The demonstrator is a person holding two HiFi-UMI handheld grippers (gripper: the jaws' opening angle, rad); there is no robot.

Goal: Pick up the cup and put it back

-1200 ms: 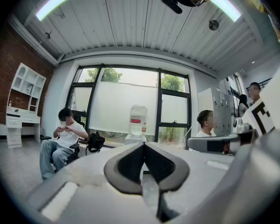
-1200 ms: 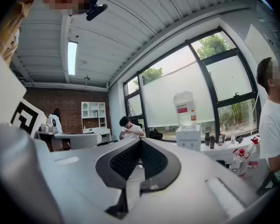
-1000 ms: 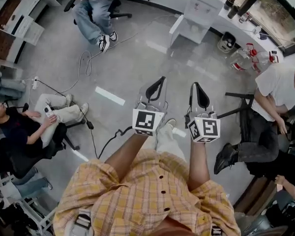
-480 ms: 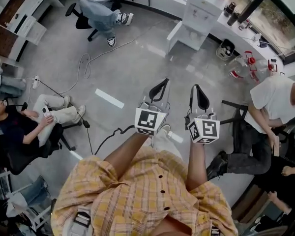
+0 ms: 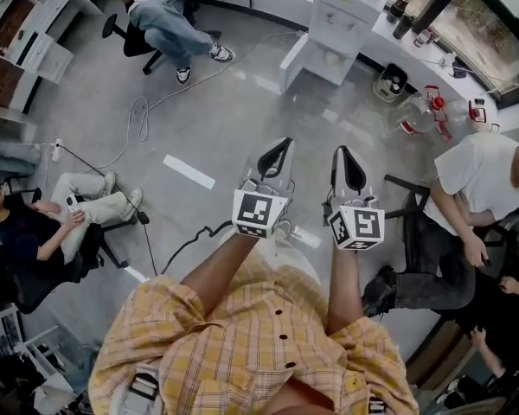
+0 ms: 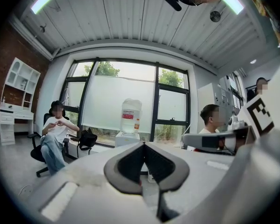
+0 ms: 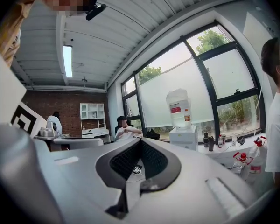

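Your left tool [image 5: 282,143] and right tool [image 5: 342,151]: both pressed together, empty, level, side by side, well short of white water dispenser with clear bottle [image 5: 336,15]. Likely carry posture, nothing to grasp yet. Cup not visible in any view.

The left hand-held gripper [image 5: 275,154] and right hand-held gripper [image 5: 346,161] hang side by side above the floor [image 5: 225,119]; ahead, a water dispenser [image 5: 327,26] stands beside the desk [image 5: 432,59]; one seated person [image 5: 160,11] is far left of it; another person [image 5: 480,188] sits at right.
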